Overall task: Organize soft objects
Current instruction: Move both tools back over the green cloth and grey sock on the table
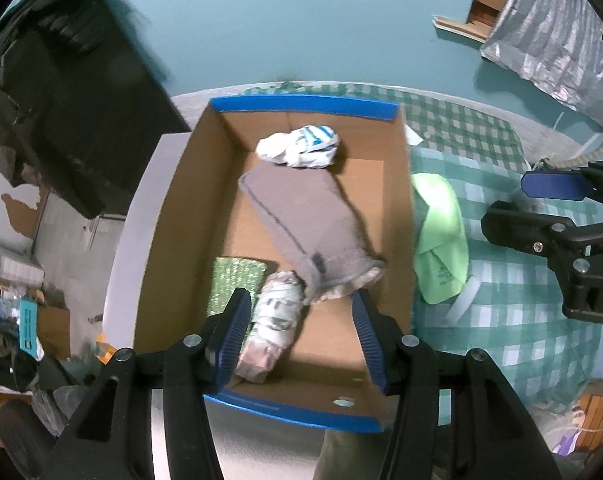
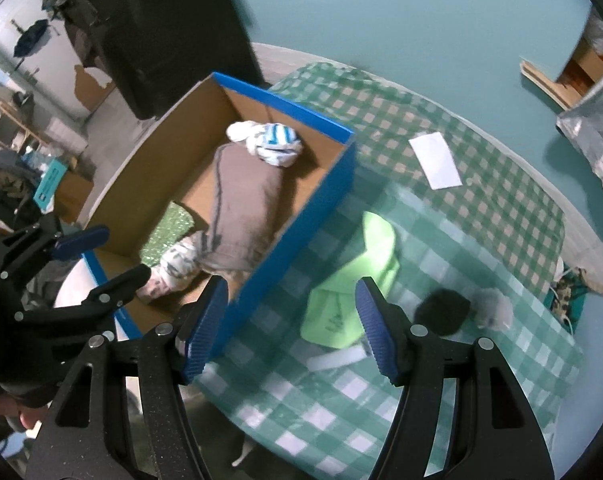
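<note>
A blue-rimmed cardboard box (image 1: 173, 216) (image 2: 301, 216) sits on the table. In it lie a folded grey-brown cloth (image 1: 309, 220) (image 2: 245, 200), a white and blue sock ball (image 1: 301, 146) (image 2: 271, 140), a rolled patterned cloth (image 1: 275, 320) (image 2: 173, 264) and a green sparkly pad (image 1: 235, 280) (image 2: 165, 232). A light green cloth (image 1: 441, 240) (image 2: 353, 280) lies on the checked tablecloth right of the box. My left gripper (image 1: 301, 340) is open and empty above the box's near end. My right gripper (image 2: 289, 328) is open and empty above the green cloth and the box wall.
A dark pom-pom (image 2: 443, 312) and a grey fluffy one (image 2: 493, 308) lie on the green checked tablecloth (image 2: 441, 128). A white paper slip (image 2: 435, 160) lies farther back. A black bag (image 1: 61, 100) stands left of the box. A silver bag (image 1: 549, 32) is at far right.
</note>
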Motion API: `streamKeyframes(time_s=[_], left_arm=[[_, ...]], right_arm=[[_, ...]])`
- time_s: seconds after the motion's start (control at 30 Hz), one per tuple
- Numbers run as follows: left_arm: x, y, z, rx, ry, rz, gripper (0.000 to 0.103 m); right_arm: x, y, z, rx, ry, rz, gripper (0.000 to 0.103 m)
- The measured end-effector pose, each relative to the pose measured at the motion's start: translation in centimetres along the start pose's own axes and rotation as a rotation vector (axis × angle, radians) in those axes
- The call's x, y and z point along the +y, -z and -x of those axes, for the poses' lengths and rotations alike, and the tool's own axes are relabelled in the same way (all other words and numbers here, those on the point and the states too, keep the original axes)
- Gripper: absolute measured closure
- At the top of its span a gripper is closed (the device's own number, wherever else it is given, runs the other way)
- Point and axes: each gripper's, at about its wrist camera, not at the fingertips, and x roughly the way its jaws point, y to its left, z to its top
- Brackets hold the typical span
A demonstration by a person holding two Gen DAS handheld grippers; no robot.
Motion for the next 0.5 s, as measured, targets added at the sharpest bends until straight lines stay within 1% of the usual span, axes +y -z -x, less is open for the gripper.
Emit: streamKeyframes(time_s=[0.5], left_arm=[[-6.9, -1.4, 0.6, -0.016, 0.056, -0.106, 0.049]], right_arm=[[-6.6, 3.5, 2.4, -0.008, 0.06, -0.108, 0.035]])
